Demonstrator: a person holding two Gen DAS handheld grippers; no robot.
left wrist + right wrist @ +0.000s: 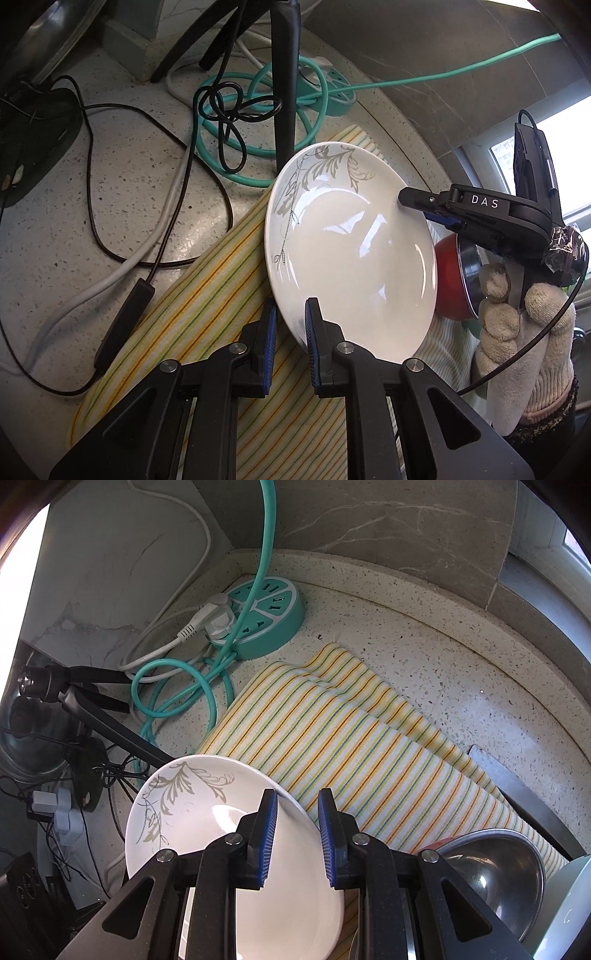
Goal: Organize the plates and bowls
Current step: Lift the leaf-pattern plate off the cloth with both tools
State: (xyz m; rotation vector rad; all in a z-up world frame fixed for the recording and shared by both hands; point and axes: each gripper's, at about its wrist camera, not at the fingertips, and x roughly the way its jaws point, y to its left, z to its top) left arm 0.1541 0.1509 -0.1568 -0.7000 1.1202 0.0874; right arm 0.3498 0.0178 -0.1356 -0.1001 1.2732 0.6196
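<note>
A white plate with a grey leaf pattern is held tilted above the striped cloth. My left gripper has its fingers on either side of the plate's near rim. My right gripper comes in from the right and straddles the far rim. In the right wrist view the plate sits between the right gripper's blue pads, with a visible gap on the outer side. A steel bowl with a red outside lies at lower right; it also shows in the left wrist view.
A teal round power strip with a teal cable and a white plug sits at the back corner of the speckled counter. A black tripod and black cables lie to the left. A pale dish rim is at far right.
</note>
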